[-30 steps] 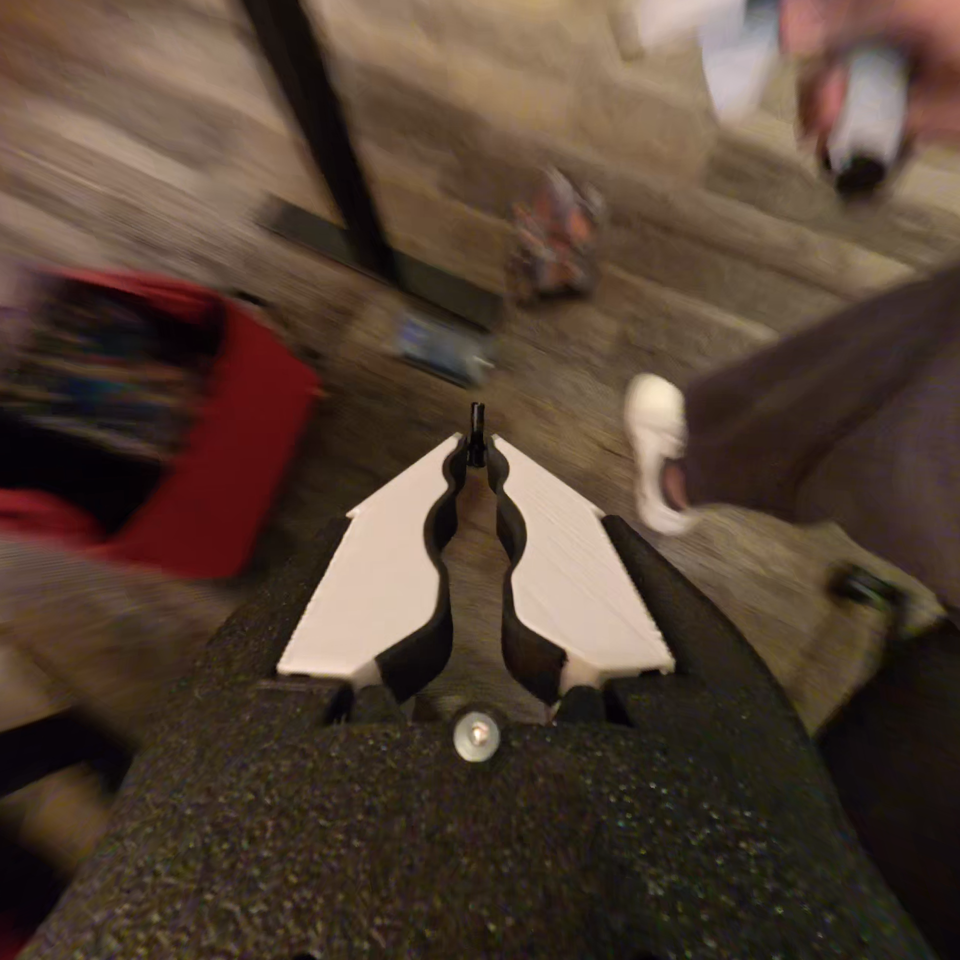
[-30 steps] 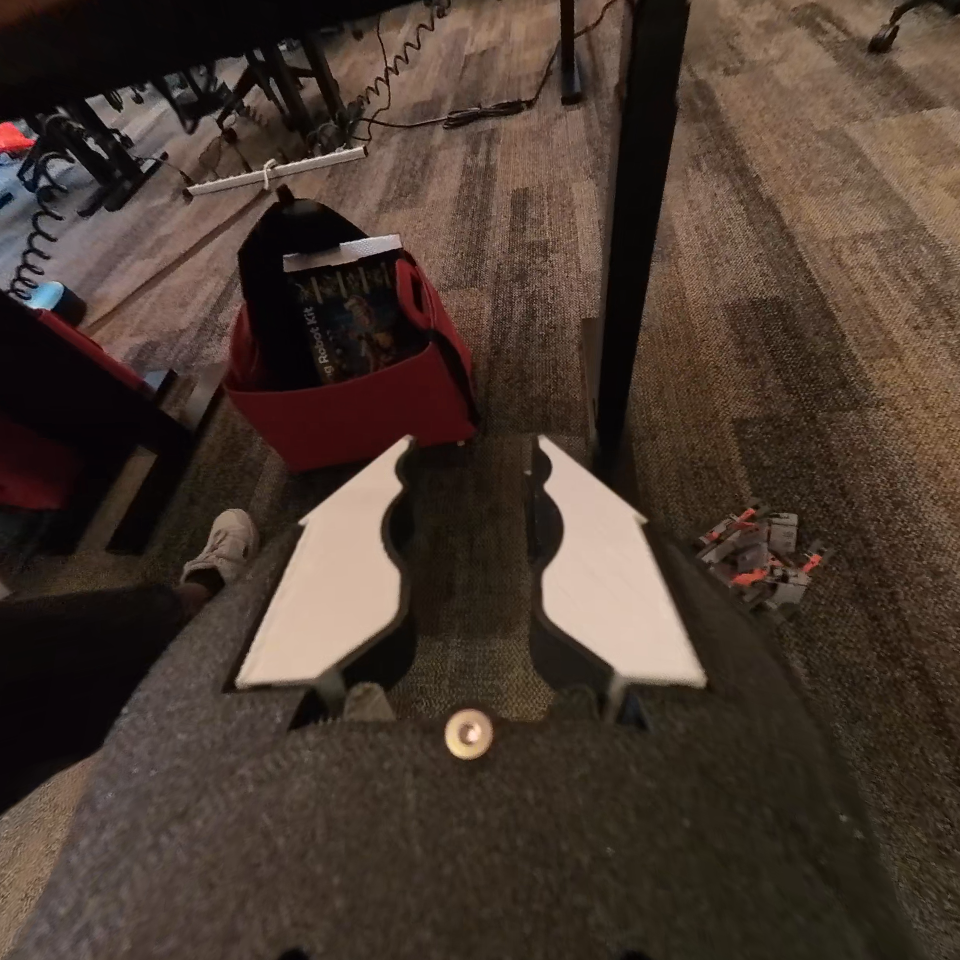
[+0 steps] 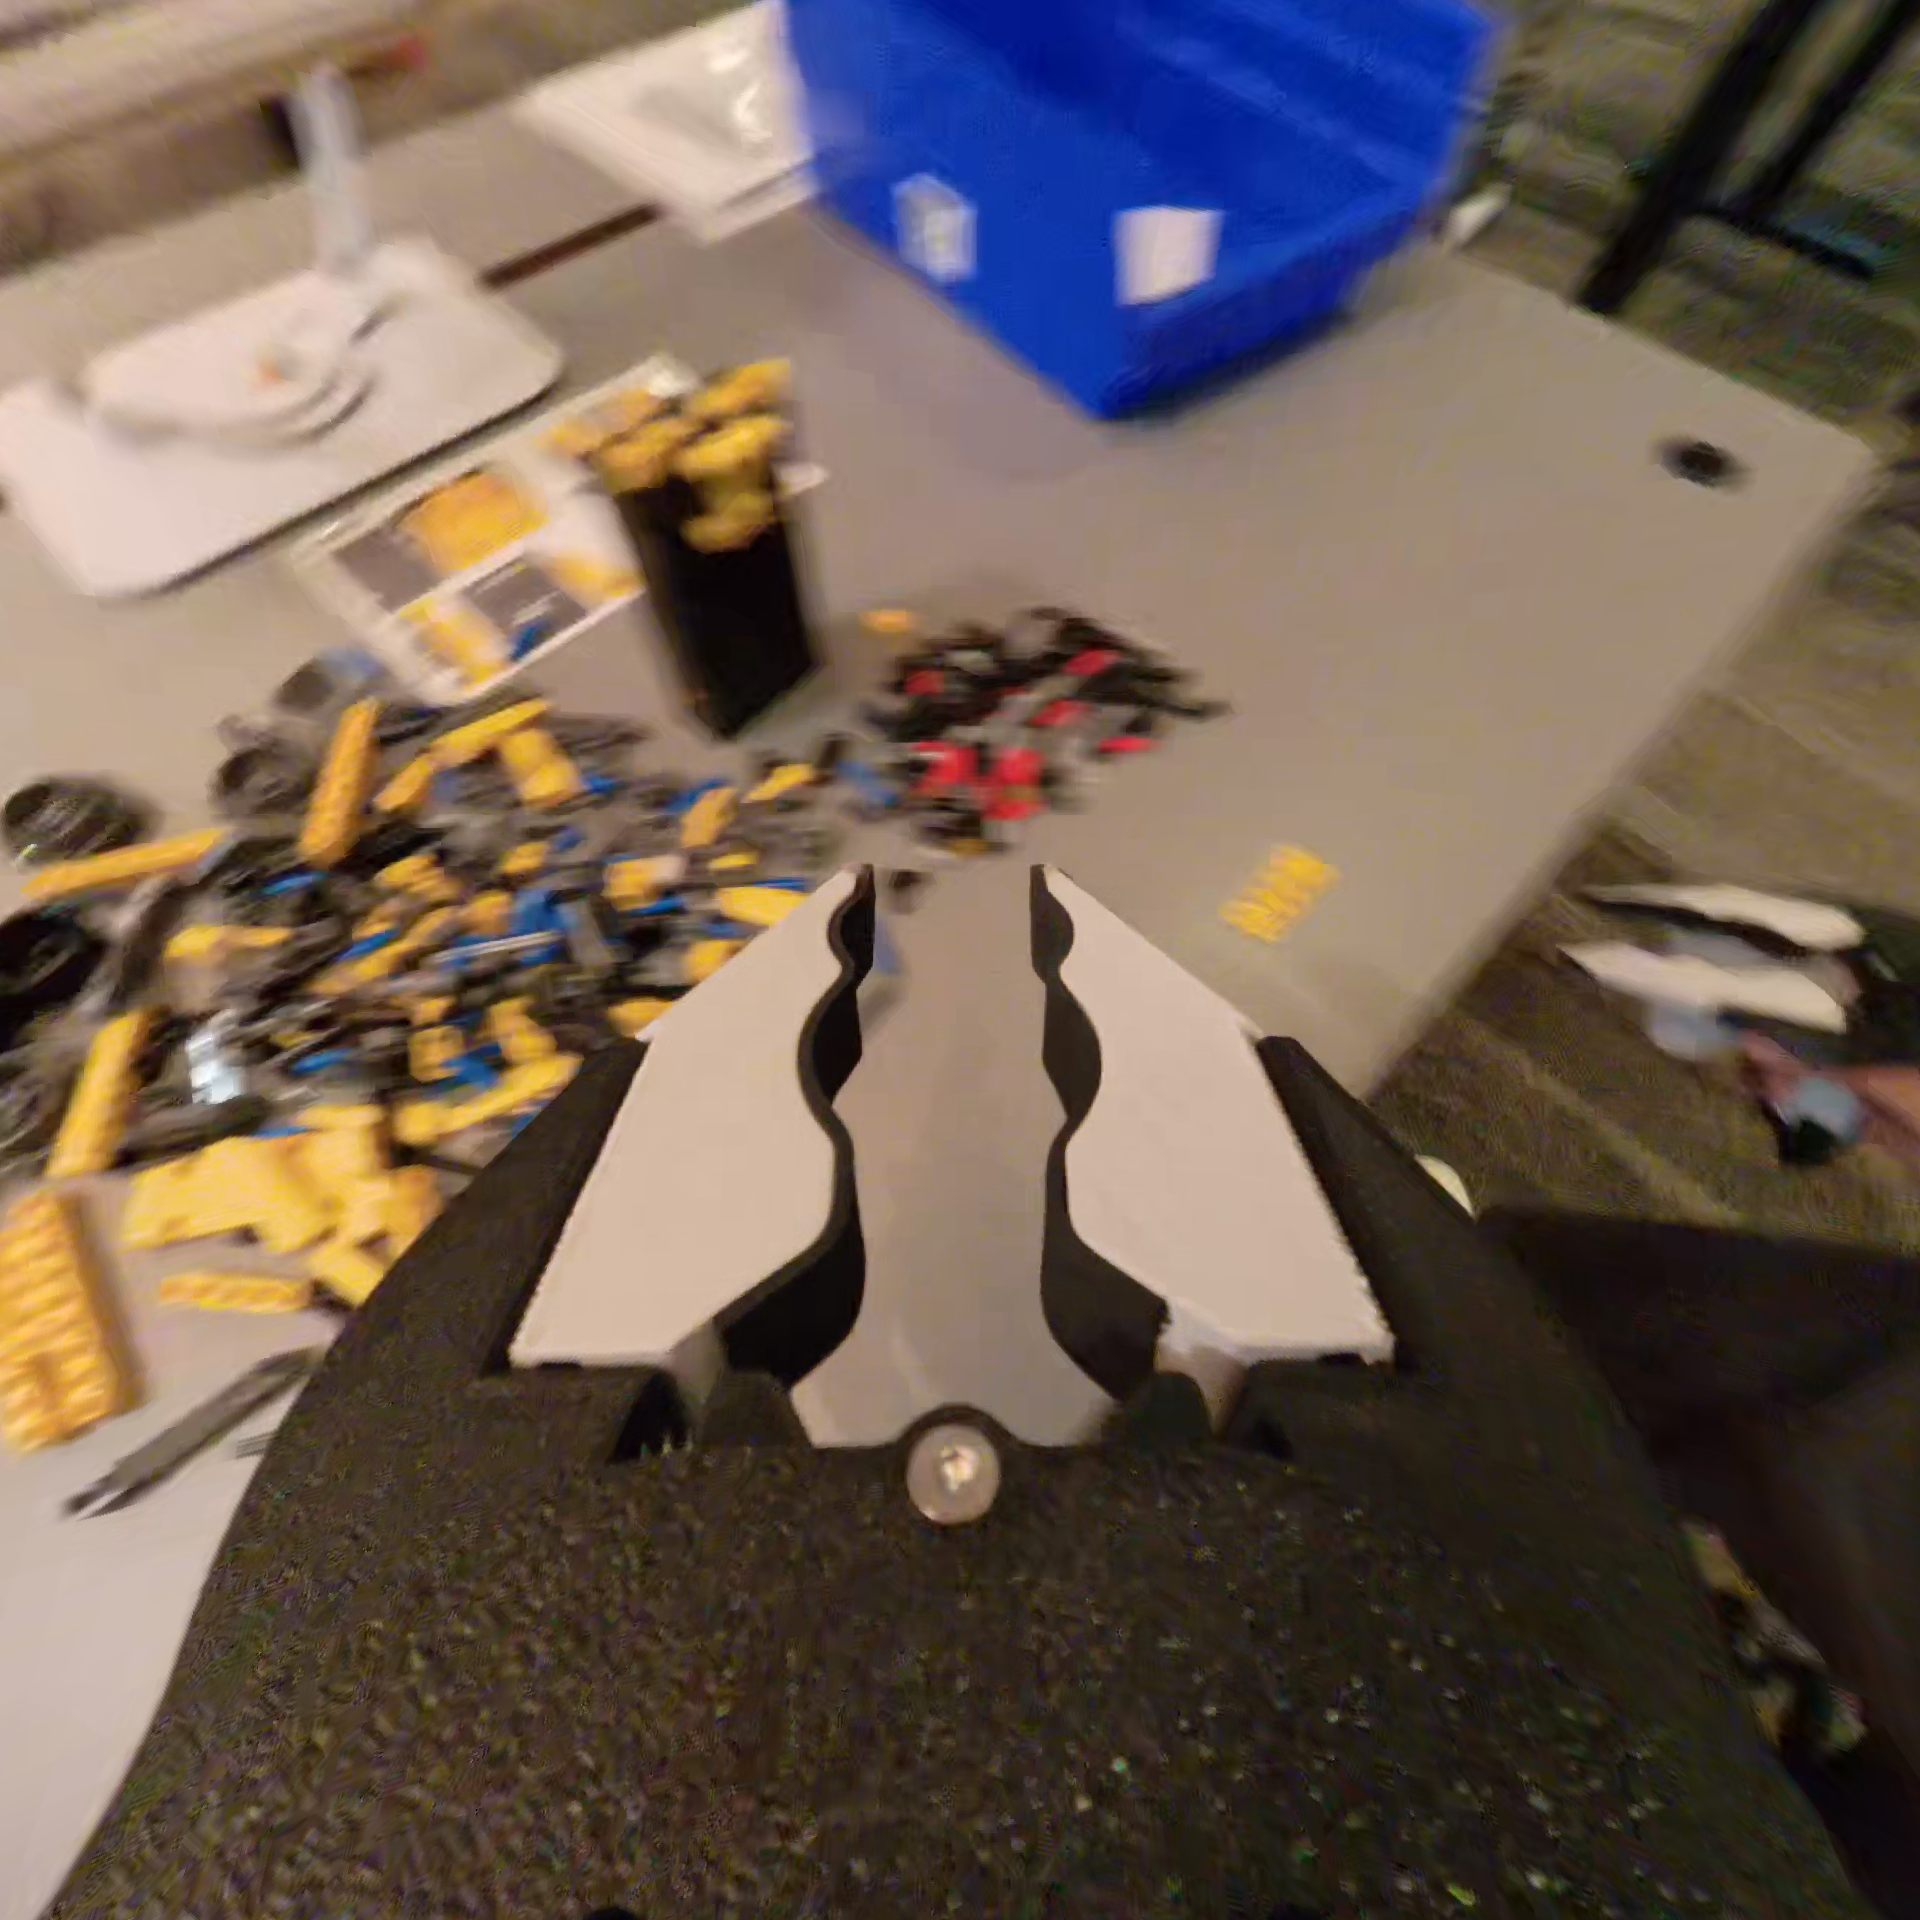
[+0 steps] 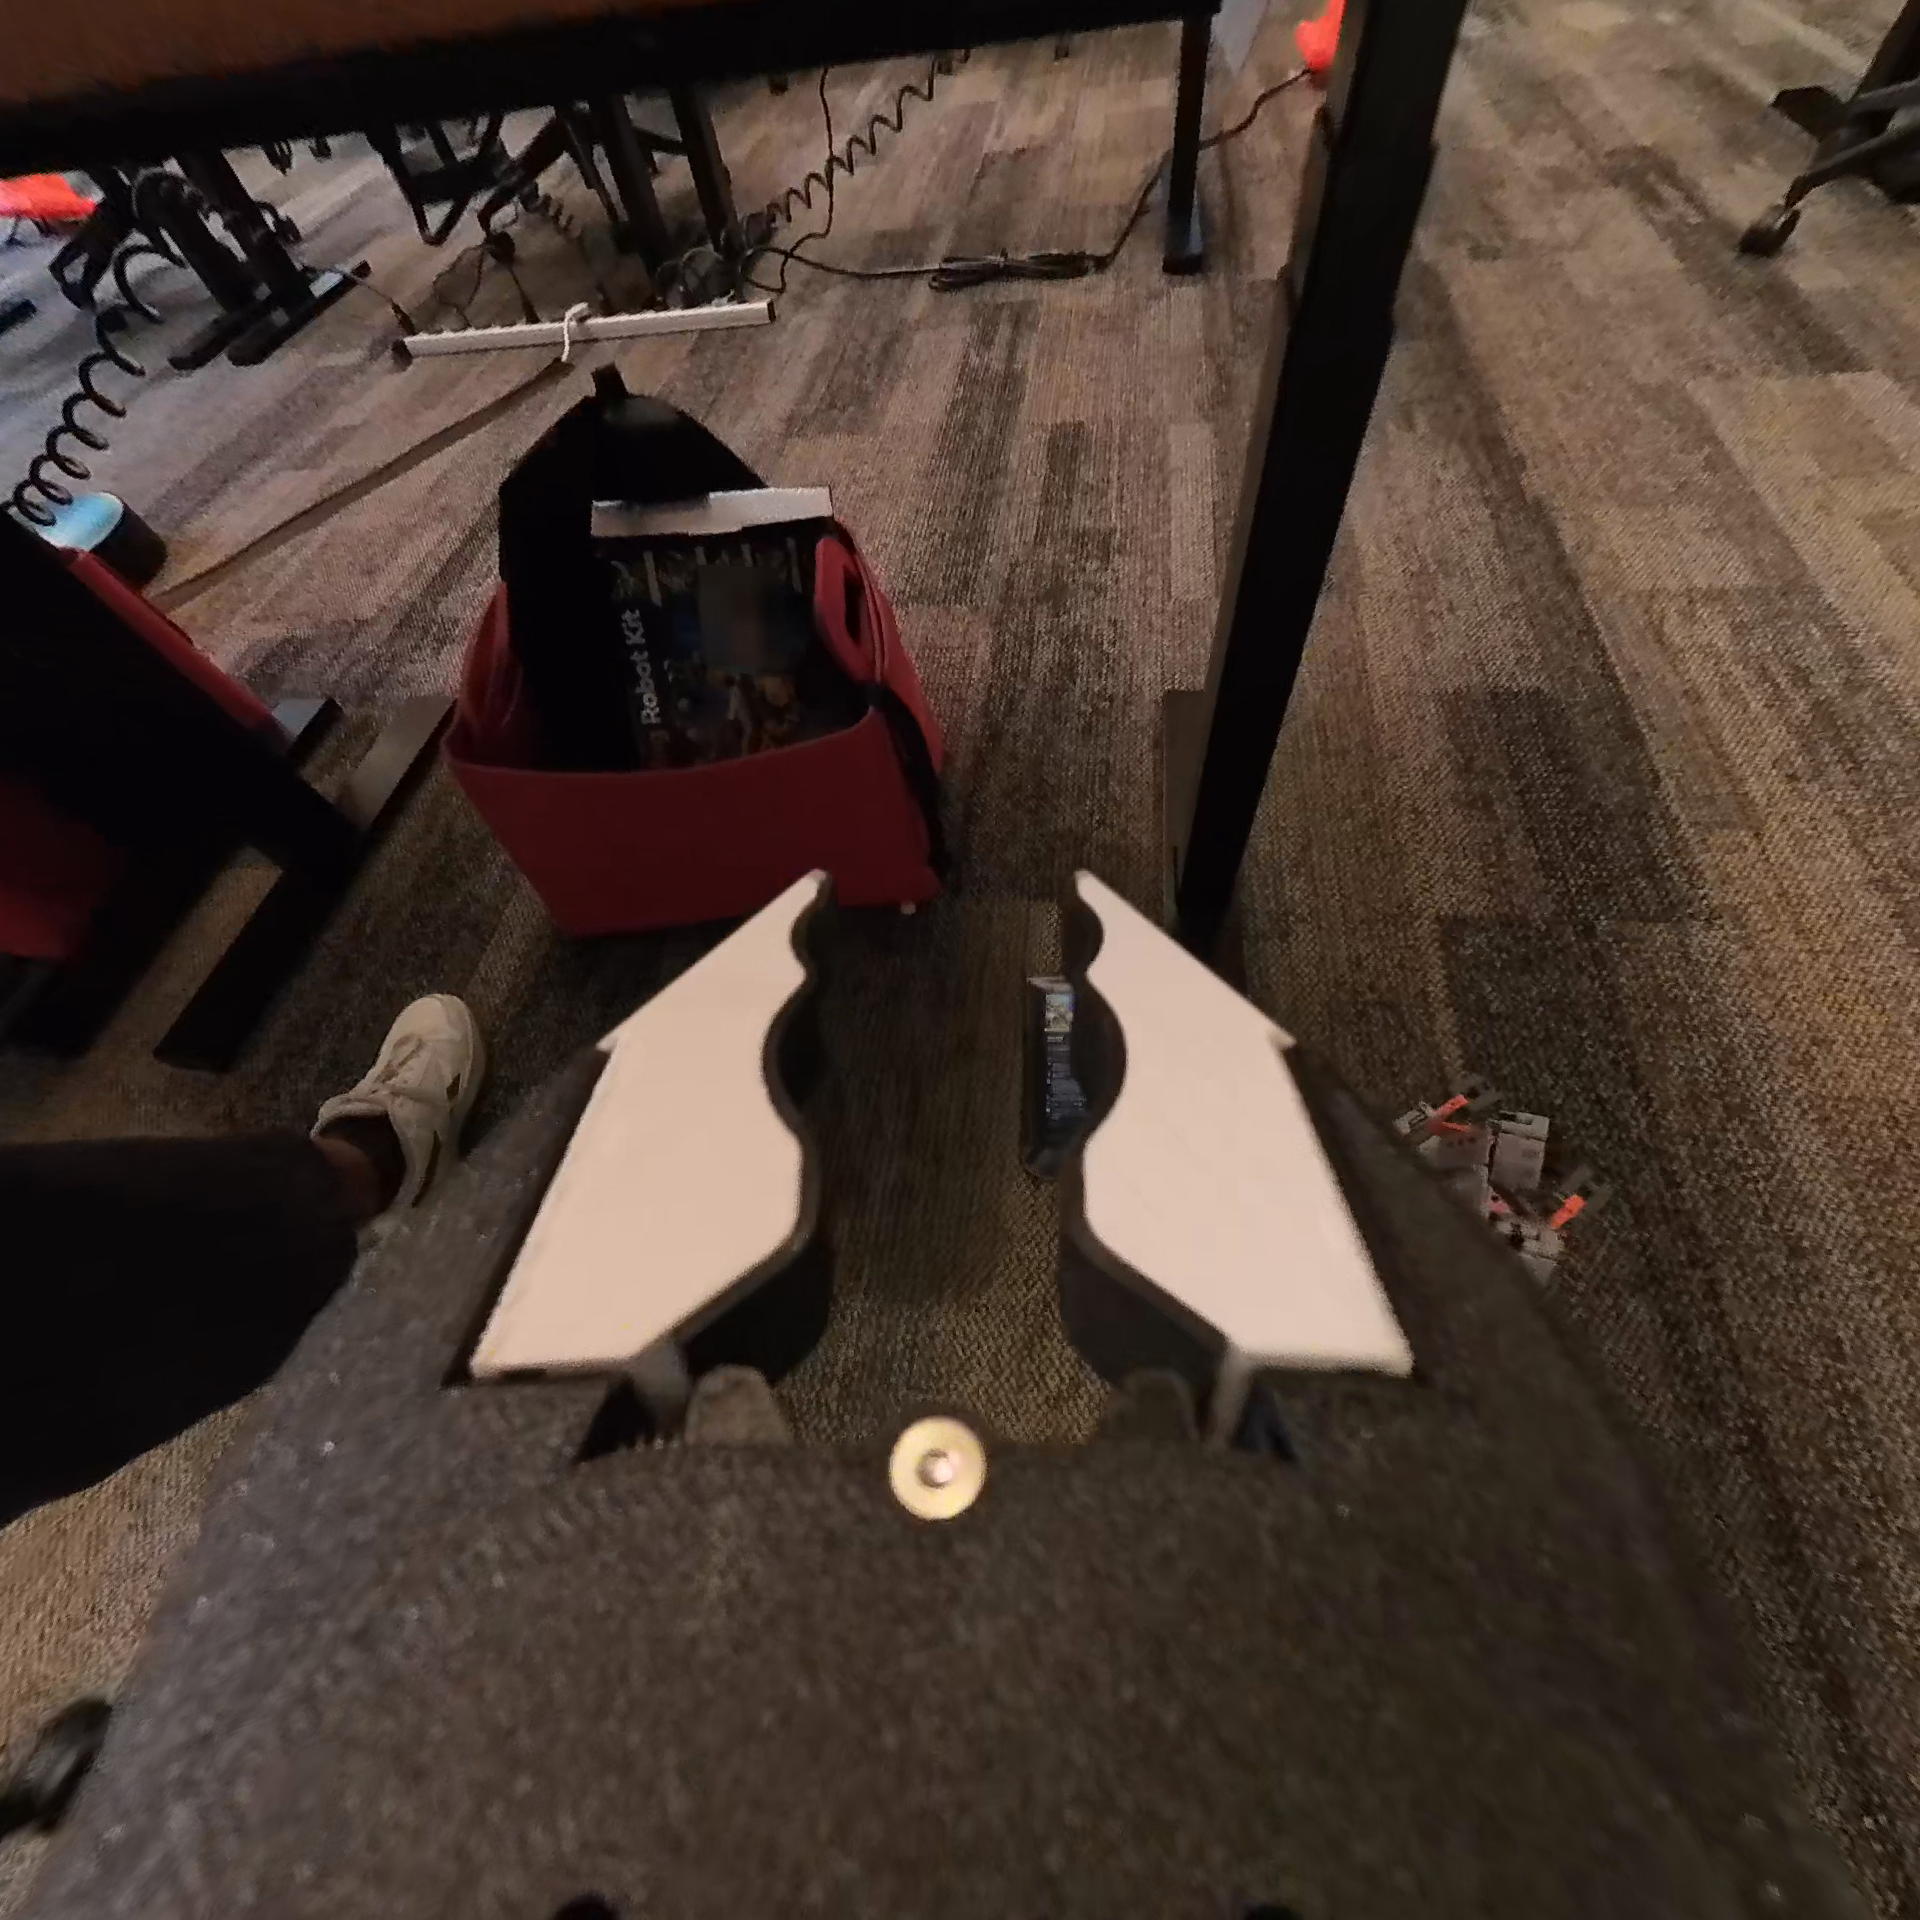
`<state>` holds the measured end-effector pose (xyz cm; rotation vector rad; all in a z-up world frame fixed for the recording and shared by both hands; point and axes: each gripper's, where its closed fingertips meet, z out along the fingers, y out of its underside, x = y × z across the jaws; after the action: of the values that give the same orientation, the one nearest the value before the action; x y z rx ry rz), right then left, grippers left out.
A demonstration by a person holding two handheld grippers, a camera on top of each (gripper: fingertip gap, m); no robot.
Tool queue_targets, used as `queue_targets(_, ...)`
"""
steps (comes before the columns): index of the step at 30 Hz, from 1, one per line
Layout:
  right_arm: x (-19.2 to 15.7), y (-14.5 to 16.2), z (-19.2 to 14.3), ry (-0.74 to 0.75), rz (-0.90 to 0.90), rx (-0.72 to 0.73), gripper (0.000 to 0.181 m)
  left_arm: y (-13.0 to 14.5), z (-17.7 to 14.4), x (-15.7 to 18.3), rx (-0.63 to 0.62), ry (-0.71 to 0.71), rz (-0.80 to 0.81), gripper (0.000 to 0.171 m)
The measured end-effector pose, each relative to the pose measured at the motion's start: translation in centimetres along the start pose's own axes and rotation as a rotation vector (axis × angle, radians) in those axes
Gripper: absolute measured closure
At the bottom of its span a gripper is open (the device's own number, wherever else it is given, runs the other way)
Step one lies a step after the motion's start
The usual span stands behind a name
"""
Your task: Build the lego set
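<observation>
Overhead, left gripper [image 3: 951, 883]: fingers spread apart with nothing between them, hanging over a grey table [image 3: 1403, 644].
Nearest to it: a blurred heap of yellow, blue and black building pieces [image 3: 416, 935] spreads to the left of its tips; a smaller red and black pile [image 3: 1018, 727] lies just beyond them.
Farther ahead: a tall black box [image 3: 727, 623] stands upright with yellow pieces at its top, a printed leaflet [image 3: 468, 582] flat to its left.
Beyond that: a blue bin [image 3: 1122, 177] sits at the far side, a white flat stand [image 3: 260, 416] off to the far left.
Right gripper [image 4: 951, 883]: fingers wide apart and empty, low over patterned carpet [image 4: 1558, 727]. Only this view shows the space under the table.
Closest item: a small dark packet [image 4: 1055, 1060] lies on the carpet just inside the right finger.
Ahead, left of centre: a red fabric bin [image 4: 707, 821] holds a dark printed box standing on end.
Ahead, right: a black table leg [image 4: 1299, 468] rises just past the right fingertip.
Right side: a small cluster of grey and orange pieces [image 4: 1496, 1174] rests on the carpet.
Left side: a person's pale shoe [image 4: 410, 1081] and a dark trouser leg.
Background: a white power strip [image 4: 582, 327], coiled cables and more furniture legs.
Materials: both grippers have white, wavy-edged fingers on rough black speckled bodies, each with a silver screw.
</observation>
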<state>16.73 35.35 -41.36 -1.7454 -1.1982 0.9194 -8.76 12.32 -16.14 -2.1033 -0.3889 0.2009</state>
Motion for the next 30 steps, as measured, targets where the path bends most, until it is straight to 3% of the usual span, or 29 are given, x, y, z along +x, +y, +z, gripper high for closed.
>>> queue_targets(2, 1.0, -0.2, -0.5, 0.019, 0.031, 0.013, 0.139, 1.8, -2.6, 7.9, 0.073, 0.081, 0.143, 0.145)
queue_targets(4, 2.2, 0.0, -1.2, 0.043, 0.074, 0.016, 0.138, 5.3, -4.4, 13.8, 0.102, 0.107, 0.281, 0.145)
queue_targets(7, 3.4, -0.1, -2.1, 0.059, 0.135, 0.036, 0.138, 13.3, -3.5, 19.0, 0.123, 0.050, 0.423, 0.145)
queue_targets(9, 3.7, -0.5, -2.5, 0.057, 0.166, 0.064, 0.138, 19.1, -1.0, 20.0, 0.143, -0.049, 0.440, 0.145)
queue_targets(12, 4.0, -1.5, -3.1, 0.058, 0.233, 0.116, 0.138, 27.5, 5.7, 18.9, 0.043, -0.125, 0.326, 0.144)
queue_targets(18, 4.1, -2.2, -3.7, 0.016, 0.318, 0.152, 0.139, 41.9, 25.7, 12.7, -0.346, -0.097, -0.249, 0.141)
queue_targets(21, 6.6, -1.8, -4.0, 0.040, 0.398, 0.156, 0.139, 44.3, 35.1, 7.6, -0.300, -0.222, -0.289, 0.142)
queue_targets(25, 11.5, 0.9, -5.6, 0.144, 0.423, 0.105, 0.138, 47.7, 45.6, 3.2, -0.276, -0.370, -0.207, 0.141)
queue_targets(27, 13.9, 2.0, -6.9, 0.200, 0.445, 0.092, 0.139, 50.6, 49.6, 1.4, -0.331, -0.433, -0.161, 0.142)
queue_targets(30, 16.4, 1.8, -8.9, 0.213, 0.599, 0.182, 0.139, 53.3, 54.2, -0.9, -0.362, -0.497, -0.145, 0.143)
